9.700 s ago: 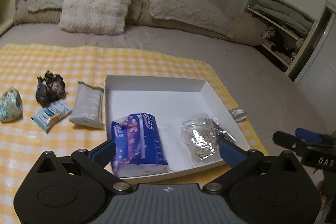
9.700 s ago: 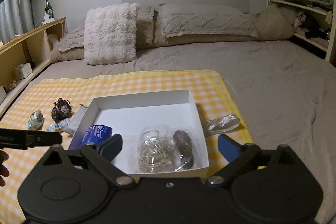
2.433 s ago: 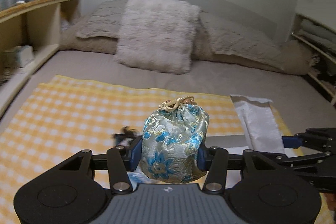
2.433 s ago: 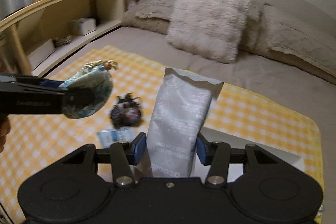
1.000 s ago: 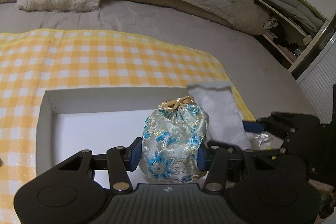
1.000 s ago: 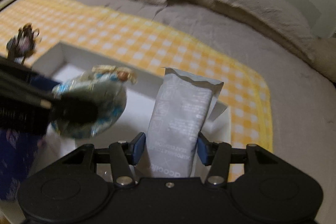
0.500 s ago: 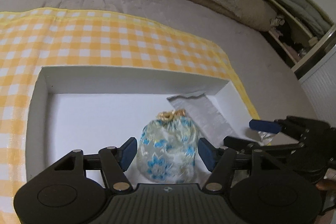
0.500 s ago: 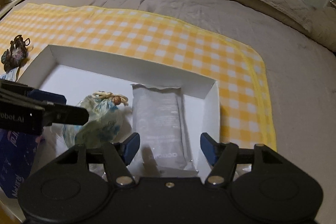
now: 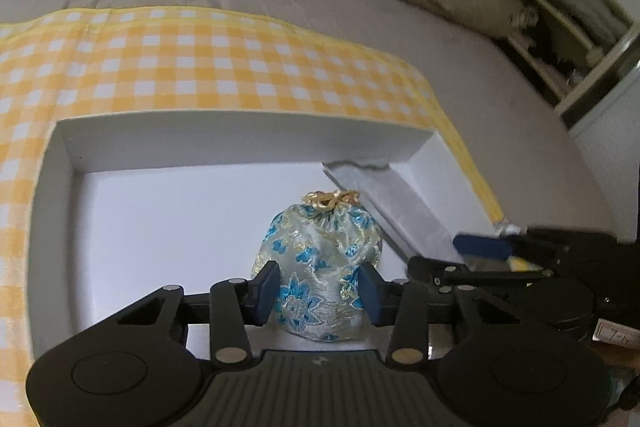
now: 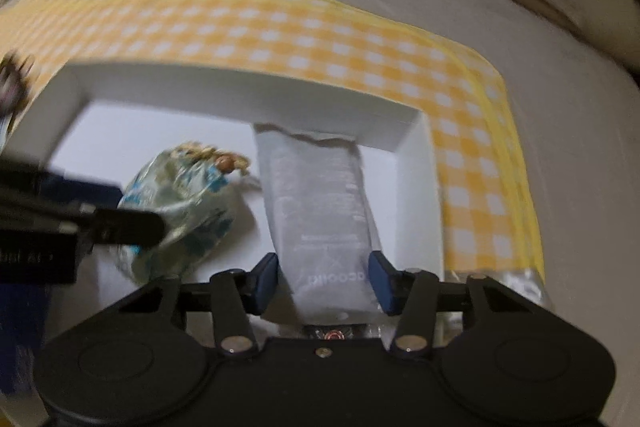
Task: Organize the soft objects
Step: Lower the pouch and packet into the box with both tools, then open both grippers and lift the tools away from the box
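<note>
Left claw (image 9: 319, 291) straddles upright brocade pouch (image 9: 320, 259), pads parted; right claw (image 10: 323, 281) straddles flat grey packet (image 10: 320, 203), likewise loose, long axis pointing away.

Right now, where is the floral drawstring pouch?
In the left wrist view the floral drawstring pouch sits inside the white box, between the open left gripper fingers, left of the grey packet.
</note>
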Demonstrator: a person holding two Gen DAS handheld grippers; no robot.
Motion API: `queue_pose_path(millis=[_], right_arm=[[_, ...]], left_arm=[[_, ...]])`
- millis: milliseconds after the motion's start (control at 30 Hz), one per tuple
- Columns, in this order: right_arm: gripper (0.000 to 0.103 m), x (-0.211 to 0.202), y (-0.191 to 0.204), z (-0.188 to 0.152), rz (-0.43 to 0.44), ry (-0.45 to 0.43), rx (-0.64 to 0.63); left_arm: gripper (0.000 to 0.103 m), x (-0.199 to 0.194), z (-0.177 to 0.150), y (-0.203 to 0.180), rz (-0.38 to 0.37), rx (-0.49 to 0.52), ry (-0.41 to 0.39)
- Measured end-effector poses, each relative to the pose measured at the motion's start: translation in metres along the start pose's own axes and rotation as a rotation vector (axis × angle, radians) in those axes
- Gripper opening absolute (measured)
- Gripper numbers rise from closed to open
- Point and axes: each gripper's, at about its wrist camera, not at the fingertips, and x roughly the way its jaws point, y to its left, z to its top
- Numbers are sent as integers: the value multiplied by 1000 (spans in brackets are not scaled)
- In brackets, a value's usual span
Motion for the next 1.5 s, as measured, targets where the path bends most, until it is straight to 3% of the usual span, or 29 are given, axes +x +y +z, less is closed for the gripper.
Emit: queue_pose_path(millis=[200, 433, 767, 1233, 1433, 1500], right_arm=[[48, -1, -4, -3, -3, -15, 92], [52, -9, -20, -7, 78, -22, 176], [52, -40, -20, -14, 112, -69, 146], [57, -106, -15, -27, 104, -202, 163], [62, -131, -12, -35, 101, -256, 177], [63, -139, -11, -39, 92, -276, 181]], left_arm=[[42, 12, 1, -2, -68, -79, -43], [44, 9, 2, -4, -69, -94, -37], [52, -25, -2, -16, 0, -31, -63], [62, -94, -17, -23, 75, 30, -137], [70, -120, -25, -24, 107, 57, -171], [78, -129, -27, -23, 116, 61, -182]])
